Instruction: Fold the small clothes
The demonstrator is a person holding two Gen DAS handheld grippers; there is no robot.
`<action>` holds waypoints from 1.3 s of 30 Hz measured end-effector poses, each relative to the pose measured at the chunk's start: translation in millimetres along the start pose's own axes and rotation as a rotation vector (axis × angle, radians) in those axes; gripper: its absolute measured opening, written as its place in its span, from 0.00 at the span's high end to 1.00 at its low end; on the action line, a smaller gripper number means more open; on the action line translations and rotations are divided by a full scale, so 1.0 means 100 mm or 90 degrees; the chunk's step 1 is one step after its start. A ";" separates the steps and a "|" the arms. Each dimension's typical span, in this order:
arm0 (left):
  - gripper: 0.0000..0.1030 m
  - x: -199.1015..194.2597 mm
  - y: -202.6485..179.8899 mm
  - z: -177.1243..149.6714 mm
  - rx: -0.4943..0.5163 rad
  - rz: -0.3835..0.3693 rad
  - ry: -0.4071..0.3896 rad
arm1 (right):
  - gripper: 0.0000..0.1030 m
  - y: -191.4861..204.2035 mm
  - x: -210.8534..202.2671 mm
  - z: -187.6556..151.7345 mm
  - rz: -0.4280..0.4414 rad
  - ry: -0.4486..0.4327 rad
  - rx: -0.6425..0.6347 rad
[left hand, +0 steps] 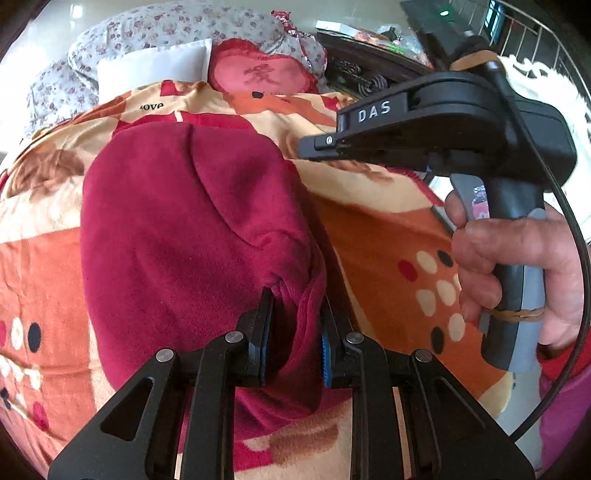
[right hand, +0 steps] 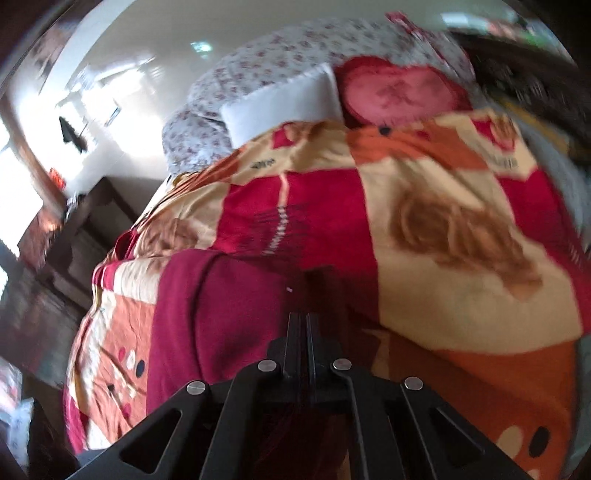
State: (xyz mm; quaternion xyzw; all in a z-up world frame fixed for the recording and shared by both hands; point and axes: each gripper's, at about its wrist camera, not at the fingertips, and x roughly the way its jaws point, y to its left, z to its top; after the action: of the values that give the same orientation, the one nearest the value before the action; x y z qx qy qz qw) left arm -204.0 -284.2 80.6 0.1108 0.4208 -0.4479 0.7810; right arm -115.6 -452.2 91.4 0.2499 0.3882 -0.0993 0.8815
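Observation:
A dark red fleece garment [left hand: 192,229] lies on the patterned blanket [left hand: 388,229]. My left gripper [left hand: 295,314] is shut on a bunched fold of its near right corner, the cloth pinched between the blue pads. My right gripper [left hand: 314,147] hovers above the garment's right edge, held by a hand [left hand: 517,266], its jaws together and empty. In the blurred right wrist view the garment [right hand: 221,314] lies below left of my right gripper [right hand: 303,321], whose fingers are closed with nothing seen between them.
A heart-shaped red cushion [left hand: 258,74], a white pillow [left hand: 155,66] and a floral quilt [left hand: 147,29] lie at the far end of the bed. A dark wooden headboard and cluttered table [left hand: 369,48] stand at the back right. A dark cabinet [right hand: 81,229] stands left of the bed.

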 end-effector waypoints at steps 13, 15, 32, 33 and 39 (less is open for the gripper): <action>0.82 -0.16 0.08 -0.03 -0.005 -0.022 -0.011 | 0.52 -0.11 0.01 -0.29 0.138 0.011 0.107; 0.82 -0.20 0.08 -0.02 -0.007 -0.026 -0.012 | 0.51 -0.11 0.06 -0.32 0.164 0.010 0.125; 0.81 0.06 -0.02 -0.01 -0.014 -0.043 0.028 | 0.84 -0.04 0.17 -0.25 -0.011 -0.030 0.030; 0.80 0.06 0.00 -0.03 -0.017 -0.049 0.039 | 0.84 -0.07 0.22 -0.27 -0.005 -0.022 0.035; 0.59 -0.34 0.07 -0.10 0.016 -0.086 0.047 | 0.84 -0.03 0.04 -0.29 -0.021 -0.024 0.011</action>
State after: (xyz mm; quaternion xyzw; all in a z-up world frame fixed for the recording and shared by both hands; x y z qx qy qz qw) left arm -212.3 -253.7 98.7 0.1087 0.4501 -0.5002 0.7317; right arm -132.8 -439.9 71.0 0.2492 0.3749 -0.1217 0.8846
